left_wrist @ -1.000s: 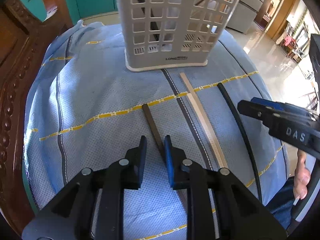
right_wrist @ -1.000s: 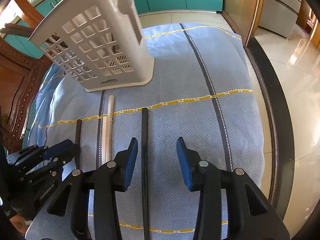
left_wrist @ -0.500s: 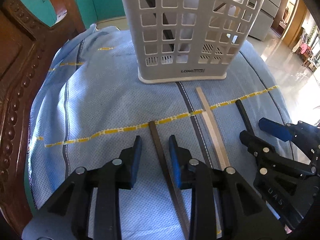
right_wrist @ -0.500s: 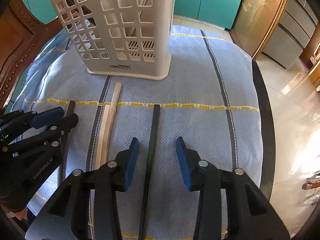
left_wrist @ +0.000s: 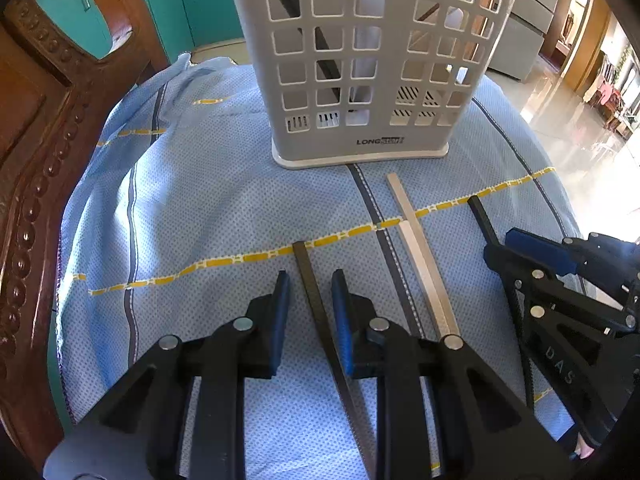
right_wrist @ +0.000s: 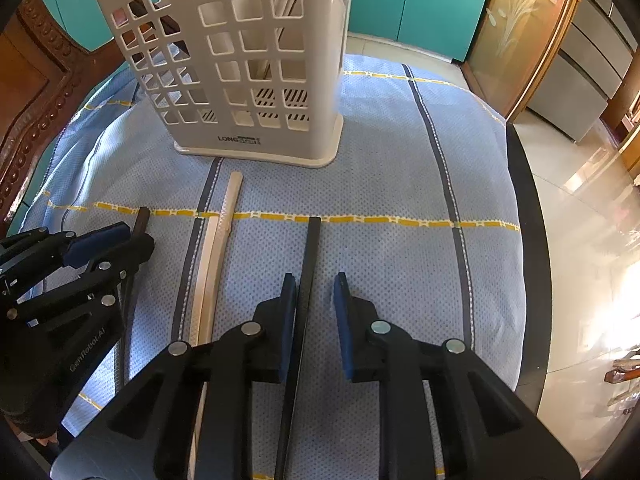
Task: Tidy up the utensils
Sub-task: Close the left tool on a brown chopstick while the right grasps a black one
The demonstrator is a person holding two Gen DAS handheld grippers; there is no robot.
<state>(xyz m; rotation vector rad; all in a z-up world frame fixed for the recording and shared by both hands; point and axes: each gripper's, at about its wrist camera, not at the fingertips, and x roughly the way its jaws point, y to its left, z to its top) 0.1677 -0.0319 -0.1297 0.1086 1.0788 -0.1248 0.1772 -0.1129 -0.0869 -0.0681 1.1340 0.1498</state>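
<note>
A white lattice utensil holder (left_wrist: 360, 60) stands upright on the blue cloth; it also shows in the right wrist view (right_wrist: 240, 60), with dark and pale sticks inside. A dark brown chopstick (left_wrist: 310, 280) lies between the fingers of my open left gripper (left_wrist: 308, 292). A pair of pale chopsticks (left_wrist: 420, 252) lies to its right, also in the right wrist view (right_wrist: 214, 256). A black chopstick (right_wrist: 310, 264) lies between the fingers of my open right gripper (right_wrist: 316, 296), close to the left finger. Neither jaw pair is closed on its stick.
A carved wooden chair back (left_wrist: 36, 160) rises at the left edge of the cloth. The cloth-covered table (right_wrist: 400, 184) ends at a dark rim (right_wrist: 528, 240) on the right, with tiled floor beyond. Teal cabinets (right_wrist: 420, 4) stand behind.
Both grippers moved forward toward the holder and lower over the cloth. The right gripper's jaws narrowed around the black chopstick. The left gripper now straddles the brown chopstick.
</note>
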